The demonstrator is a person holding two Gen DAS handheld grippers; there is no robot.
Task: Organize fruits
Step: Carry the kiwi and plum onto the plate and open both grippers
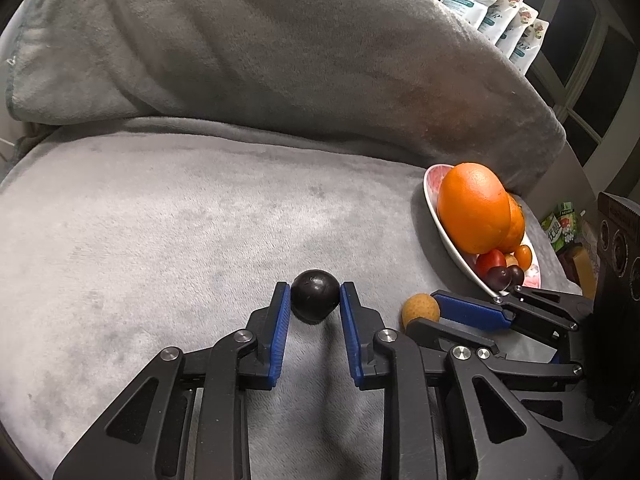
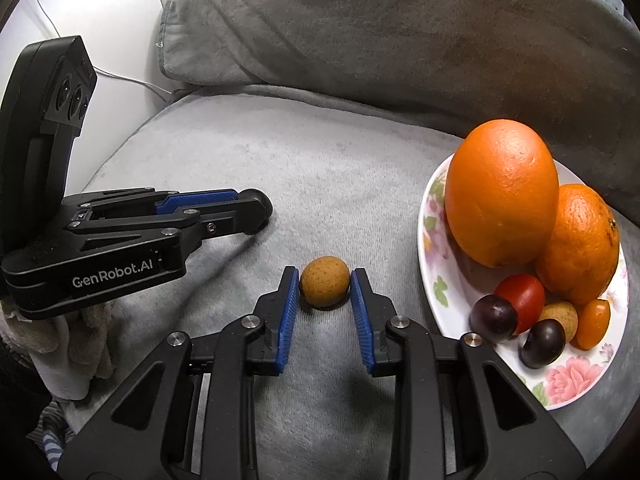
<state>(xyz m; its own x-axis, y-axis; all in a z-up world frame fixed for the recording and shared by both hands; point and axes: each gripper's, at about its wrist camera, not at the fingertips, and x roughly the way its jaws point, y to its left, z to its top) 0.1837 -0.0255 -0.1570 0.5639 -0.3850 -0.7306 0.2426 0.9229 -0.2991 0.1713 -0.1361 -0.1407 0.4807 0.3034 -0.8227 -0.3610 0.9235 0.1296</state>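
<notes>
Left gripper [image 1: 315, 300]: jaws set narrow around a dark plum [image 1: 315, 295], pads at or just off its 2 flanks; contact not resolvable, plum seated on the grey blanket [image 1: 160, 220]. Right gripper [image 2: 325, 289]: jaws likewise narrow around a tan longan [image 2: 324, 286], pads at either side, fruit resting on the blanket just left of the plate [image 2: 434, 216].

Handling, judged from appearance: both fruits small, light, near-spherical. Plum skin smooth and faintly glossy, so probably slippery and prone to bruising; best taken across the widest girth with modest pressure. Longan shell matte and speckled, likely firmer and better gripped, yet thin enough to crack if squeezed hard; same equatorial hold advised. Soft pile beneath both, so a low approach likely to sink the tips and let a round fruit roll.

Plate contents: 2 oranges [image 2: 502, 192], 1 red tomato [image 2: 522, 294], 1 orange tomato [image 2: 594, 322], 2 dark plums [image 2: 494, 318], 1 more longan [image 2: 560, 314], packed at the near rim; free room for 2 more pieces limited, mainly at the near floral edge.

Hard to make out: undersides of both fruits, sunk into pile and shadow. Far plate rim hidden behind the oranges. Plum almost wholly masked by the left jaws in the right-wrist view. Pouches [image 1: 496, 12] behind the cushion [image 1: 280, 40] cut off at the frame edge, print unreadable.
</notes>
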